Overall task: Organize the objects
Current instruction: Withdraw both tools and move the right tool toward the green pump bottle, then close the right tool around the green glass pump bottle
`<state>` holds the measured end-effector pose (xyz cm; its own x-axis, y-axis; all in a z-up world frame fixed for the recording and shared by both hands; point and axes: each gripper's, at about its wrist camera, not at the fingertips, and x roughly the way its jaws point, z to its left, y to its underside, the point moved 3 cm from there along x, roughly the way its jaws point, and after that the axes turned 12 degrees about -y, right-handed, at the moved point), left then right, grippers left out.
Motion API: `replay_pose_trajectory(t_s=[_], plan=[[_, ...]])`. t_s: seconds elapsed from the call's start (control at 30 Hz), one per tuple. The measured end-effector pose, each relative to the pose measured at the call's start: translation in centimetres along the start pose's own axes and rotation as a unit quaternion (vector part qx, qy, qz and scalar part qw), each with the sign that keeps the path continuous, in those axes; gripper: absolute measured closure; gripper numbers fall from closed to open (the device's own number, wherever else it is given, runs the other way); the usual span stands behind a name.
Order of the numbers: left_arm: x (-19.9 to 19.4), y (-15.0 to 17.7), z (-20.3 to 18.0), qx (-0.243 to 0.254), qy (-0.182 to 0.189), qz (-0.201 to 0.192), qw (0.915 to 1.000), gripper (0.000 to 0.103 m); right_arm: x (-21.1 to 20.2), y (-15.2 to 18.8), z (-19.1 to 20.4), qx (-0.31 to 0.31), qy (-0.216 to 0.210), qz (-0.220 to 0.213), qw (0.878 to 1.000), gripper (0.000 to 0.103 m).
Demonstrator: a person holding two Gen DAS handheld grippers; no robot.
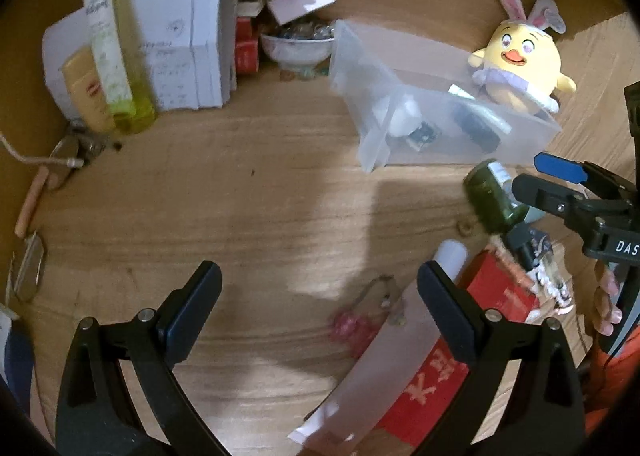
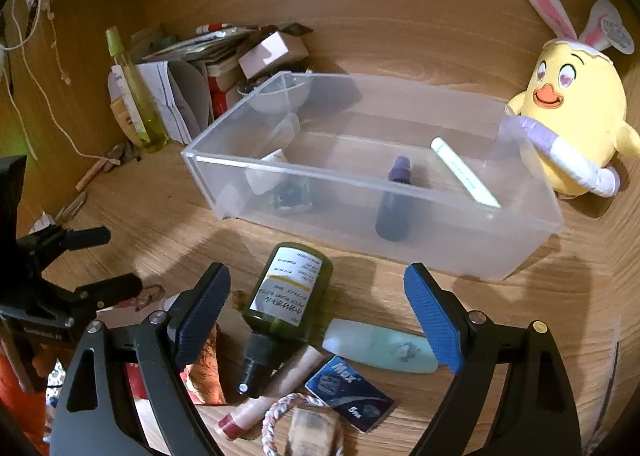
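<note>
Left wrist view: my left claw (image 1: 320,308) is spread wide with nothing between the pads, hanging over bare wood of the counter (image 1: 240,196). A white paper strip (image 1: 376,368) and a red packet (image 1: 436,384) lie under its right finger, a pink trinket (image 1: 352,326) just beside them. The clear bin (image 1: 440,108) sits toward the back edge, the yellow chick toy (image 1: 520,64) touching its far end. Papers, bottles and a bowl (image 1: 298,46) crowd the back left corner.

Right wrist view: my right claw (image 2: 318,320) is spread too, pinching nothing, its blue pads either side of the green bottle (image 2: 286,304), which lies on its side near the front edge, just in front of the bin (image 2: 400,248). A pale tube (image 2: 380,346) touches the right pad; a blue card (image 2: 348,392) and a pink stick (image 2: 276,388) lie close. Inside the bin: a dark bottle (image 2: 394,204) and a white pen (image 2: 464,172).

Step, I judge: approach on the green bottle, not yet gripped. Next I need to drop lower, centre on its body clear of the tube, squeeze, then lift over the bin's front wall.
</note>
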<state>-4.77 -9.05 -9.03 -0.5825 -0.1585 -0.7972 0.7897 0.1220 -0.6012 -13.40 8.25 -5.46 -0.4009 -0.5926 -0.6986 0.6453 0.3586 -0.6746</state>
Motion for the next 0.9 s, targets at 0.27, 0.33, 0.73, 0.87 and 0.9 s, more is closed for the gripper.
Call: replay_pose_trajectory(t_s=[0.27, 0.33, 0.73, 0.87, 0.9], plan=[[-0.3, 1.4, 1.7, -0.026, -0.001, 0.002, 0.9996, 0.005, 1.7, 0.7, 0.5, 0.008, -0.002, 0.027, 1.0, 0.016], [-0.1, 1.6, 1.6, -0.026, 0.006, 0.012, 0.9996, 0.019, 1.9, 0.8, 0.5, 0.012, -0.003, 0.028, 1.0, 0.018], [-0.9, 2.5, 0.6, 0.007, 0.008, 0.001, 0.9999, 0.044, 3.1, 1.1, 0.6, 0.012, 0.004, 0.045, 0.999, 0.047], [-1.0, 2.6, 0.5, 0.011, 0.021, 0.0, 0.9997, 0.053, 3.5, 1.2, 0.6, 0.011, 0.003, 0.048, 0.999, 0.054], [-1.0, 2.5, 0.4, 0.01, 0.025, -0.001, 0.9996, 0.058, 3.5, 1.2, 0.7, 0.01, 0.003, 0.047, 0.999, 0.055]])
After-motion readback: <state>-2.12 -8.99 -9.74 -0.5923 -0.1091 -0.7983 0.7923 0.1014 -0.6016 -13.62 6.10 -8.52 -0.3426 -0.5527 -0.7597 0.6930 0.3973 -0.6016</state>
